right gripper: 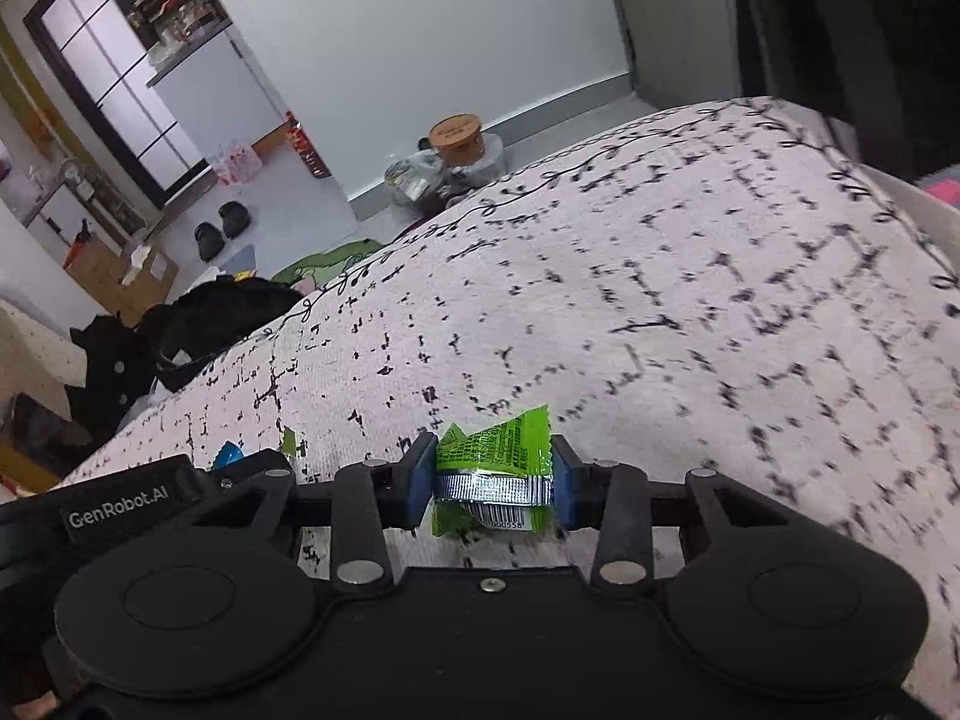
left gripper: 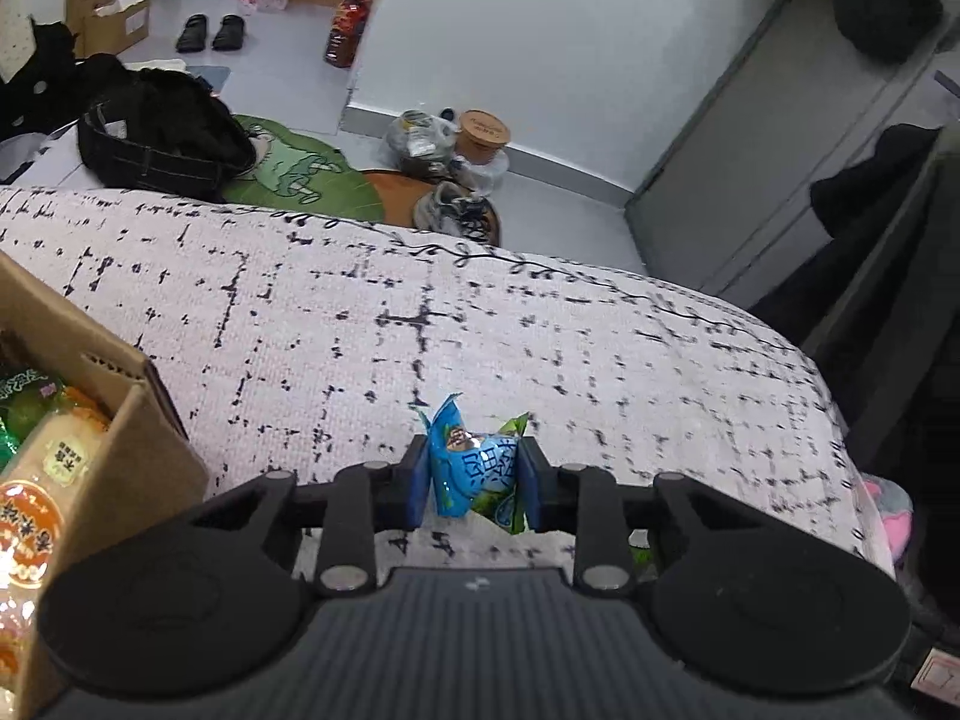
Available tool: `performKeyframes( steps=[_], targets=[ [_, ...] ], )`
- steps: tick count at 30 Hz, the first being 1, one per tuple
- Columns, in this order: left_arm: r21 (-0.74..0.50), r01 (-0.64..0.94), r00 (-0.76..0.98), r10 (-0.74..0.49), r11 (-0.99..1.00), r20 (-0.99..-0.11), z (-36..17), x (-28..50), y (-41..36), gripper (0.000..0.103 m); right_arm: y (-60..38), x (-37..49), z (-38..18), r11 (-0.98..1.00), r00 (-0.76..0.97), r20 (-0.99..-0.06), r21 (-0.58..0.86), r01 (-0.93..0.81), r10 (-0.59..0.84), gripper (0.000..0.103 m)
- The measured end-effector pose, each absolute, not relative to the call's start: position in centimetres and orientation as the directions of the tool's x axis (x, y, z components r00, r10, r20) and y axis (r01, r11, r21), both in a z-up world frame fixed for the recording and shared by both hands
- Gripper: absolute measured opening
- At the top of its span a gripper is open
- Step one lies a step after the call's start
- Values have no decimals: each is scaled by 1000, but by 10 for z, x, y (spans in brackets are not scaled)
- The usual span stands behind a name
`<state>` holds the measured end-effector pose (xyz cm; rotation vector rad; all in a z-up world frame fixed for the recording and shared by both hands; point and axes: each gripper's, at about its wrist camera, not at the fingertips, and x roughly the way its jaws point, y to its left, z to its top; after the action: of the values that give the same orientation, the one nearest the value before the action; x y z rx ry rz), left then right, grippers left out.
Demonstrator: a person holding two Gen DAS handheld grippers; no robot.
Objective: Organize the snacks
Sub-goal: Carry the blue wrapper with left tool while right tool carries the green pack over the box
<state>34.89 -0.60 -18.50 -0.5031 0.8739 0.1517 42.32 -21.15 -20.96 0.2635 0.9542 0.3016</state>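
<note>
The label on the left gripper [right gripper: 120, 519] reads "GenRobot.AI". The green snack packet [right gripper: 495, 468] shows barcode digits "000558".

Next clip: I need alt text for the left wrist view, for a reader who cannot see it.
The left tool is shut on a small blue snack packet above a white cloth with black marks. An open cardboard box holding other snacks sits at the left edge, and a cluttered floor lies beyond.

Patterned cloth [left gripper: 540, 324] covers the surface; black slippers [left gripper: 210, 33], green mat [left gripper: 300, 171] on floor
</note>
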Motion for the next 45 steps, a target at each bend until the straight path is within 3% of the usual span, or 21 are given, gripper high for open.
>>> performKeyframes(
  steps=[13,45],
  targets=[
    [-380,-218,692,-132,899,-710,-141,315,-9,29,-231,381,-162,920,593,-712,362,-149,376,38],
    [-331,-170,759,-91,928,-644,-64,220,27,29,-214,297,-86,882,656,-594,367,-296,467,38]
  ],
)
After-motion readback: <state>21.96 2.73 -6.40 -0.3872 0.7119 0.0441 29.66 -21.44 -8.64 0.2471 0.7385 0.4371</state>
